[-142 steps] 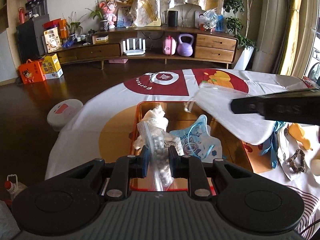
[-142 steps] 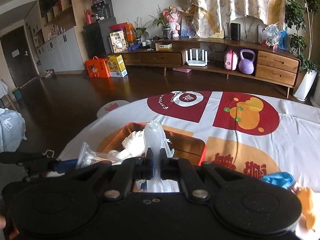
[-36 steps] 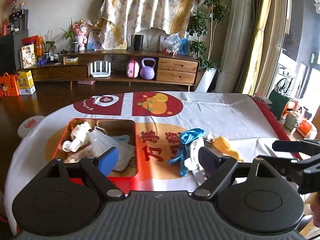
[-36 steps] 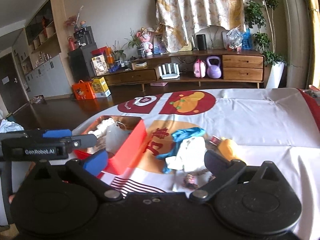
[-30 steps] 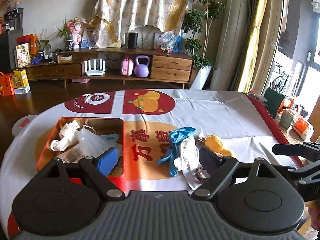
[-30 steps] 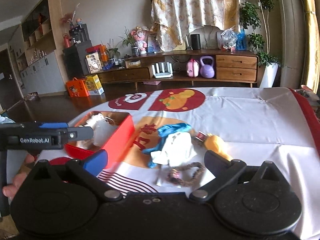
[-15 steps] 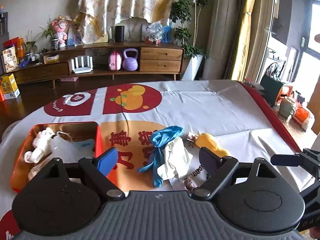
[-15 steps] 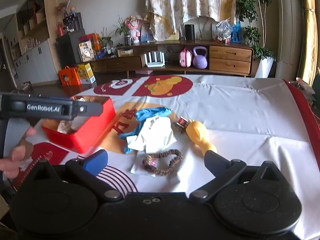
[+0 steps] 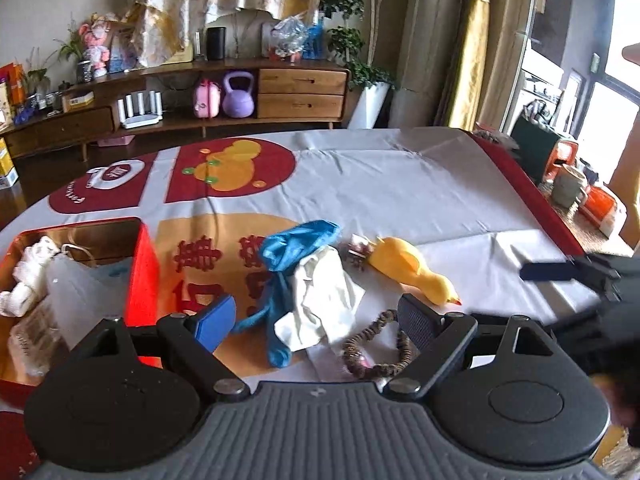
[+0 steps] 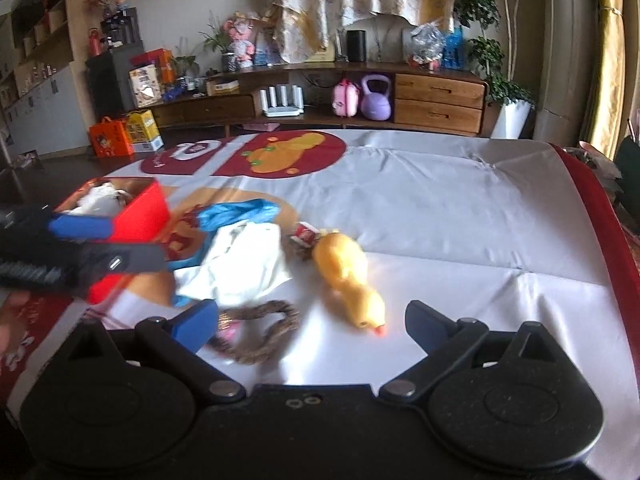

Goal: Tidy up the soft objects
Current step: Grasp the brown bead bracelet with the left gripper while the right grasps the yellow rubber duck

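Hovering above the white printed tablecloth (image 9: 420, 196), the left gripper (image 9: 316, 320) has its jaws spread wide and empty; the right gripper (image 10: 312, 326) is likewise spread, holding nothing. Between them lie a crumpled white cloth (image 9: 320, 300) over a blue glove (image 9: 296, 246), a yellow plush duck (image 10: 348, 276) and a brown braided loop (image 10: 260, 336); the red rectangular tray (image 9: 142, 272) with bagged soft items sits left.

Red tray (image 9: 141, 276) at left on the cloth, already holding white wadding (image 9: 30, 276) and a clear plastic bag (image 9: 86, 296). Right of it, loose: crumpled blue cloth (image 9: 298, 242), its far part free, white cloth (image 9: 320, 300) lying over its near part. Further right, yellow plush duck (image 9: 408, 270) on its side, beak nearward. Brown braided loop (image 9: 374, 344) nearest, flat.
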A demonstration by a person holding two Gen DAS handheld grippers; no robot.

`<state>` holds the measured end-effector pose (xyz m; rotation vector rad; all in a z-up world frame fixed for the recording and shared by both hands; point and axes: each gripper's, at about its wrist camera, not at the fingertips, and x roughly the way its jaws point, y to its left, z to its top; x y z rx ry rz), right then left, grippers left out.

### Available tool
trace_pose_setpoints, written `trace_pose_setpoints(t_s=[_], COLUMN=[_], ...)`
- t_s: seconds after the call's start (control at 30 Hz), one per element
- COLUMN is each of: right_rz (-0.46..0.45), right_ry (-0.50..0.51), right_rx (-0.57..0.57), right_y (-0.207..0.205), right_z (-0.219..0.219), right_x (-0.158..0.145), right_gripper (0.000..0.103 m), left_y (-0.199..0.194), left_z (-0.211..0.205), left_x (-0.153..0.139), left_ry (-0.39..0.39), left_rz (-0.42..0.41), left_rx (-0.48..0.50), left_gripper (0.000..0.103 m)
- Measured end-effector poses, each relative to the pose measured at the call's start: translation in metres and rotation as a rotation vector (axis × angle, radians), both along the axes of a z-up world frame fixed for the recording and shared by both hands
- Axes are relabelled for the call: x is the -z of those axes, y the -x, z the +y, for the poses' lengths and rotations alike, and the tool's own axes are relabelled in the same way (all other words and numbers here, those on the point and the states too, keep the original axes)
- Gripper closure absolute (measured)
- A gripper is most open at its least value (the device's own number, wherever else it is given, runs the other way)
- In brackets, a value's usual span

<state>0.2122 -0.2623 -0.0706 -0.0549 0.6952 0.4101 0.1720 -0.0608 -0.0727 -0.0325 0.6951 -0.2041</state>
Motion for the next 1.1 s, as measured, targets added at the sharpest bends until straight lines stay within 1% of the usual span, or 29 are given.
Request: trace_pose_setpoints(t_s=[0.3, 0.53, 0.7, 0.83, 0.87, 0.93, 1.0, 1.1], right_rz=[0.042, 0.075, 0.089, 0.103, 0.106, 0.112, 0.116, 0.119], right_ry=[0.021, 0.044, 0.059, 0.064, 0.065, 0.067, 0.071, 0.075], right_rx=[0.002, -0.023, -0.027, -0.035, -0.036, -0.034, -0.032, -0.024], right_y=[-0.045, -0.065, -0.076, -0.082, -0.083, -0.085, -0.088, -0.09], right_z=[0.006, 0.017, 0.021, 0.024, 0.024, 0.025, 0.027, 0.028], right_x=[0.02, 0.034, 0.042, 0.048, 0.049, 0.051, 0.054, 0.057], right_gripper=[0.01, 0.019, 0.026, 0.031, 0.032, 0.038, 0.042, 0.045], left_y=[-0.004, -0.01, -0.017, -0.021, -0.022, -0.025, -0.027, -0.027], left_z=[-0.026, -0.045, -0.054, -0.063, -0.064, -0.066, -0.066, -0.065], left_x=[0.026, 0.047, 0.059, 0.065, 0.067, 0.071, 0.074, 0.076], left_ry=[-0.002, -0.011, -0.032, -0.084, -0.089, -0.101, -0.11, -0.116], left_rz=[0.037, 0.07, 0.084, 0.072, 0.072, 0.085, 0.092, 0.091], left_rx=[0.094, 0.164, 0.188, 0.216, 0.219, 0.218, 0.211, 0.21], left_gripper=[0.014, 0.015, 0.015, 0.015, 0.018, 0.024, 0.034, 0.035])
